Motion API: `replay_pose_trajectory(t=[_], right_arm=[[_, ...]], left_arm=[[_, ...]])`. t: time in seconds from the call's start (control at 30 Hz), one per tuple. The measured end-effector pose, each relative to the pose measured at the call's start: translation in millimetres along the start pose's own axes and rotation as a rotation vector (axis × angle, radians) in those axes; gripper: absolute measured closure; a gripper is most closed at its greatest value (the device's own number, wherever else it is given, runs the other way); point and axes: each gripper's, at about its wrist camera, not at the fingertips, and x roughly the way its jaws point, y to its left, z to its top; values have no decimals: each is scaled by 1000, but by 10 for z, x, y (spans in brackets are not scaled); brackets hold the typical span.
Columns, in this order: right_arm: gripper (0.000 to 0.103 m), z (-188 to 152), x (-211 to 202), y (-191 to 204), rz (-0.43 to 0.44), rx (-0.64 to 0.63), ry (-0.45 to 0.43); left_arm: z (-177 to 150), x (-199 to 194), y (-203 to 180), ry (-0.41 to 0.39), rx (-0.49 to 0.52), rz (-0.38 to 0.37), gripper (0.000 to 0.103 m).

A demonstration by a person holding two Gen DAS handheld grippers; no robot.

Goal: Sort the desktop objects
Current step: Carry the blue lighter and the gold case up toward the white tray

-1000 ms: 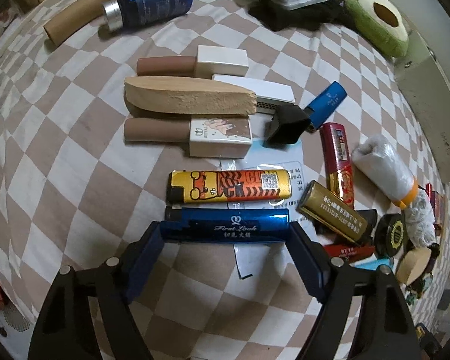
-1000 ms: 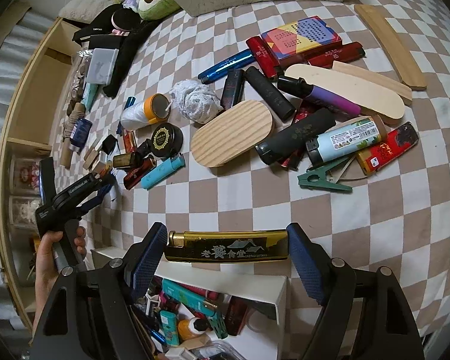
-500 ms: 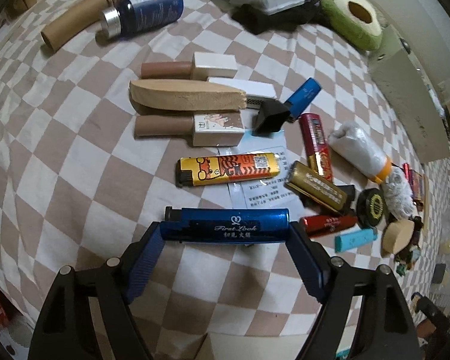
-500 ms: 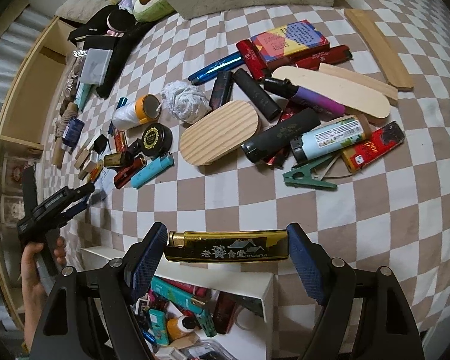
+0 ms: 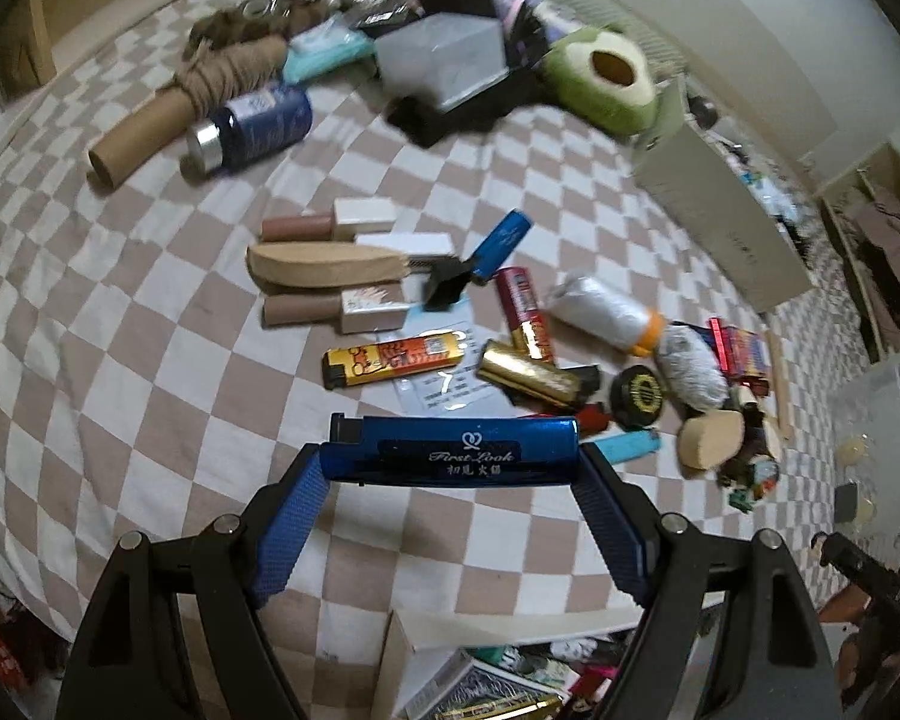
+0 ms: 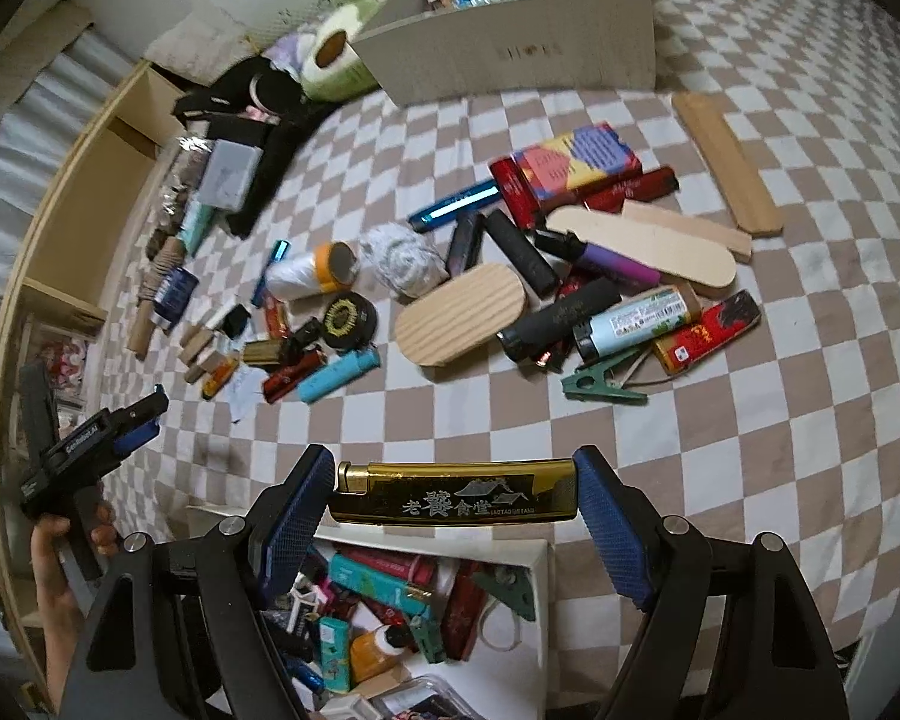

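the left gripper [image 5: 456, 468] was clamped end to end on a blue lighter [image 5: 450, 453], held clear above the checked cloth [image 5: 150, 360] just short of the white box [image 5: 414, 648] at the near edge. the right gripper [image 6: 453, 501] was clamped in the same way on a gold lighter [image 6: 450, 498], held directly over the white box [image 6: 540, 564].

progress, as a judgement: the sort stood partway. the white box already held a jumble of lighters, small bottles and a green clip. a good deal remained loose on the cloth: in the right wrist view, a light blue lighter [image 6: 339, 378], an oval wooden board [image 6: 459, 315], a black cylinder [image 6: 555, 321], a green clip [image 6: 603, 387], a purple lighter [image 6: 612, 264], a colourful packet [image 6: 579, 162] and long wooden slats [image 6: 723, 162]. in the left wrist view, an orange tiger-print lighter [image 5: 393, 357], a second gold lighter [image 5: 525, 375] and a broken wooden piece [image 5: 324, 264] lay in a cluster beyond the fingers. both held lighters looked bound for the box; neither had been let go.

condition of the held items: the blue lighter was slim, glossy metallic blue, with a black label bearing a heart mark and the words "first look", its black head toward the left finger. the gold lighter was slim, polished, with a dark band of printed characters and a roofline drawing, its cap toward the left finger. both sat level and square between the pads, no slip visible.
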Motion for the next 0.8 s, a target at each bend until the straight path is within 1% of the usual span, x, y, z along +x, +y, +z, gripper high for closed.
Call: replay_pose_trajectory(t=[0.13, 0.33, 0.57, 0.8], right_arm=[[22, -36, -159, 84, 31, -11, -41], [22, -142, -388, 243, 100, -35, -87], [22, -350, -474, 450, 152, -84, -87], [22, -604, -417, 618, 188, -127, -46]], left_arm=[[-91, -187, -42, -24, 25, -39, 21], [-267, -428, -115, -50, 69, -95, 21], [-518, -560, -283, -43, 152, -143, 21], [-764, -659, -474, -30, 240, -187, 21]])
